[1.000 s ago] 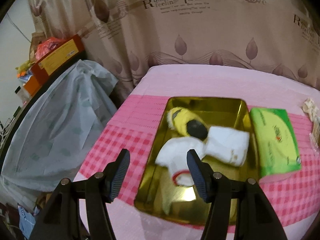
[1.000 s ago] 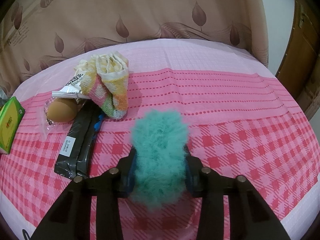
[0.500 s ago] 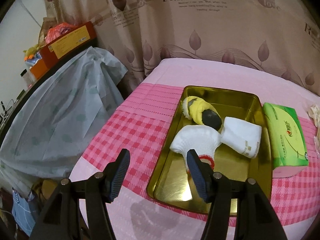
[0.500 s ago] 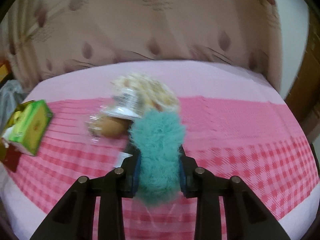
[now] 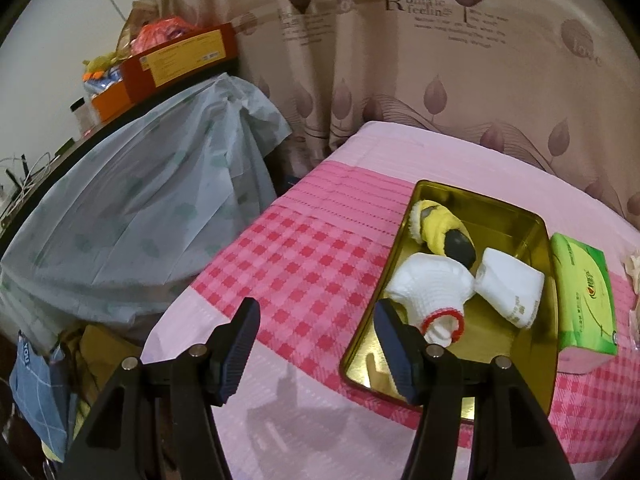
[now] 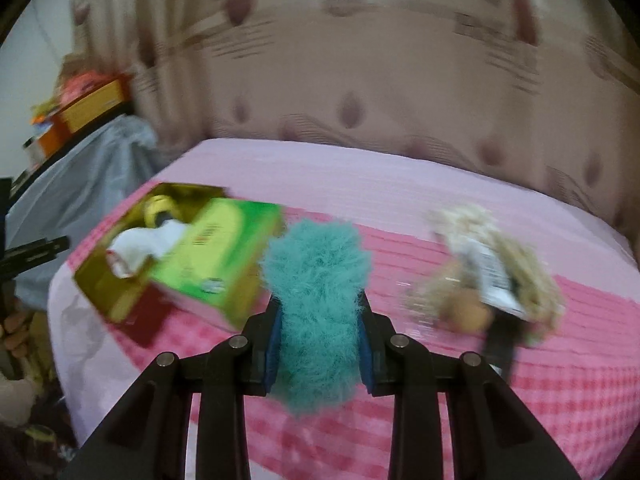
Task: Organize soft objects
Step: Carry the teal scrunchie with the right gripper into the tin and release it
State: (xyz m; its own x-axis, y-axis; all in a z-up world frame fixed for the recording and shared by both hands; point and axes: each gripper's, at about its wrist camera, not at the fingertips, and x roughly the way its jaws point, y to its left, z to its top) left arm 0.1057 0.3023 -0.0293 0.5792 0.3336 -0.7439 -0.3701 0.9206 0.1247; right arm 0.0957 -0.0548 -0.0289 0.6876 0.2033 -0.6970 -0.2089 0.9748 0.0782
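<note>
My right gripper (image 6: 318, 322) is shut on a fluffy teal sock (image 6: 316, 300) and holds it above the pink checked table. A gold metal tray (image 5: 516, 216) holds a yellow-and-black sock (image 5: 444, 232), a white glove with a red cuff (image 5: 428, 288) and a folded white cloth (image 5: 512, 292). The tray also shows at the left in the blurred right wrist view (image 6: 104, 288). My left gripper (image 5: 316, 344) is open and empty, low over the table's front edge, left of the tray.
A green tissue pack (image 5: 584, 296) lies right of the tray. A pastel sock pile with a packet and a brown egg-like thing (image 6: 492, 268) lies to the right. A grey-covered bench (image 5: 132, 208) with boxes stands left of the table. Curtain behind.
My right gripper has swung left with the teal sock, bringing the tray and tissue pack into its view. My left gripper has drawn back and left, away from the tray.
</note>
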